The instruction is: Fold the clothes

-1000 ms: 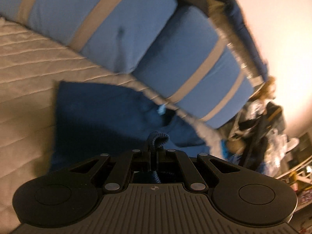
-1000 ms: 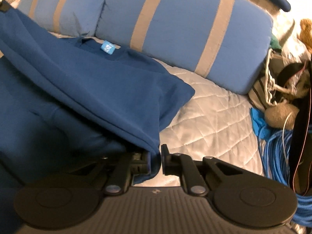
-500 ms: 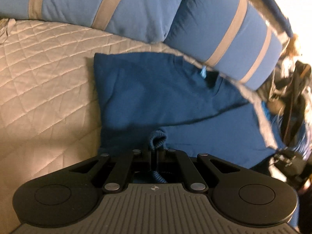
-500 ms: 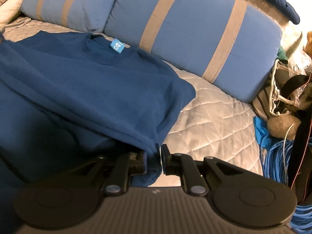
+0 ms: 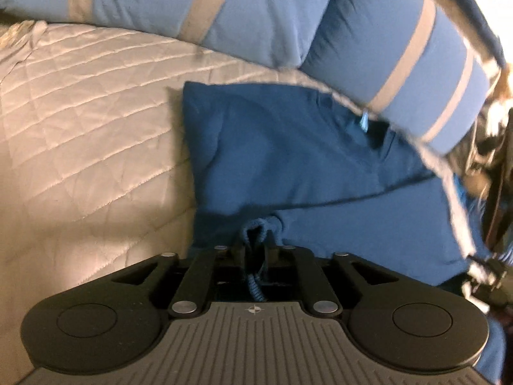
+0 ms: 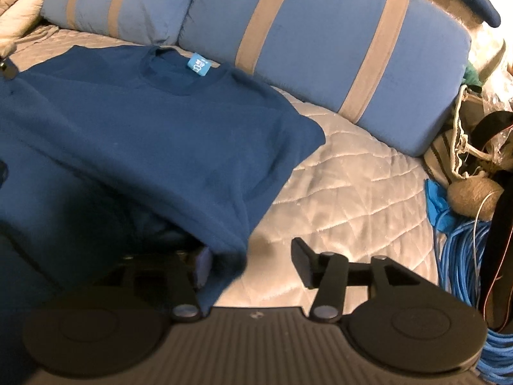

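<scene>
A dark blue sweatshirt lies on the quilted bed, collar and light blue tag toward the pillows; its lower part is folded up over the body. It also shows in the left wrist view. My left gripper is shut on a ribbed edge of the sweatshirt, low over its left side. My right gripper is open; the sweatshirt's folded edge still drapes over its left finger, and its right finger is bare above the quilt.
Two blue pillows with tan stripes line the far side of the beige quilted bedspread. Right of the bed are a coil of blue cable, bags and clutter. The bedspread also shows bare at left.
My right gripper has opened and let go of the sweatshirt edge. Both grippers moved forward, laying the lower part over the body. The left gripper stays shut on its edge.
</scene>
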`<state>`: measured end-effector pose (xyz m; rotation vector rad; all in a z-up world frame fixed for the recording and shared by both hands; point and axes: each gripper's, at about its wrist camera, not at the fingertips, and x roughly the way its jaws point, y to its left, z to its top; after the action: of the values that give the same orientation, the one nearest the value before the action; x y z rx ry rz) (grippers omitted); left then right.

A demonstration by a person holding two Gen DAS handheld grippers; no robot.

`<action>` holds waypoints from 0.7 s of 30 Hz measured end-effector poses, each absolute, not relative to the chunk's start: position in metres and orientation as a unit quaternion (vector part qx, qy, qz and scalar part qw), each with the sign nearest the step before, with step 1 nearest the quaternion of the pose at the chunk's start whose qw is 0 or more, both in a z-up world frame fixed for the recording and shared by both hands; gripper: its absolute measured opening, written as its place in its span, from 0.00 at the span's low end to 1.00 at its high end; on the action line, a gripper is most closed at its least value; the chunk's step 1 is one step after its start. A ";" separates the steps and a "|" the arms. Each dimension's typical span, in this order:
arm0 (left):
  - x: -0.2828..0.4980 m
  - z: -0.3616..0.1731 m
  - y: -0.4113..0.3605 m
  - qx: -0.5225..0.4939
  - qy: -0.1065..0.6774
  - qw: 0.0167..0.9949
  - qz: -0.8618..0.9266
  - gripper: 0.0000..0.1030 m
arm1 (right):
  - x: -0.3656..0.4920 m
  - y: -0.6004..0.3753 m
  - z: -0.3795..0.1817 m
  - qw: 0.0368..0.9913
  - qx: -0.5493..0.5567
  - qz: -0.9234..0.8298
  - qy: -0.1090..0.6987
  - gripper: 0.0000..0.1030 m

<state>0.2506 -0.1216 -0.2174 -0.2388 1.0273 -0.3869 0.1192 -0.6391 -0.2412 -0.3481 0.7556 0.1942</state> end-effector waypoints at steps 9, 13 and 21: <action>0.230 -0.178 -0.141 0.006 0.435 0.874 -0.217 0.55 | 0.114 -0.677 -0.205 0.925 -0.058 0.126 0.352 0.81; 0.225 -0.196 -0.174 0.122 0.447 0.858 -0.222 0.56 | 0.129 -0.677 -0.199 0.932 -0.037 0.105 0.344 0.83; 0.216 -0.207 -0.174 0.212 0.445 0.854 -0.165 0.56 | 0.138 -0.664 -0.216 0.923 -0.080 0.068 0.371 0.90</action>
<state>0.2163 -0.1745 -0.2067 0.4450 0.9365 -0.3468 0.1379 -0.6639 -0.2159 -0.1644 0.7608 0.1406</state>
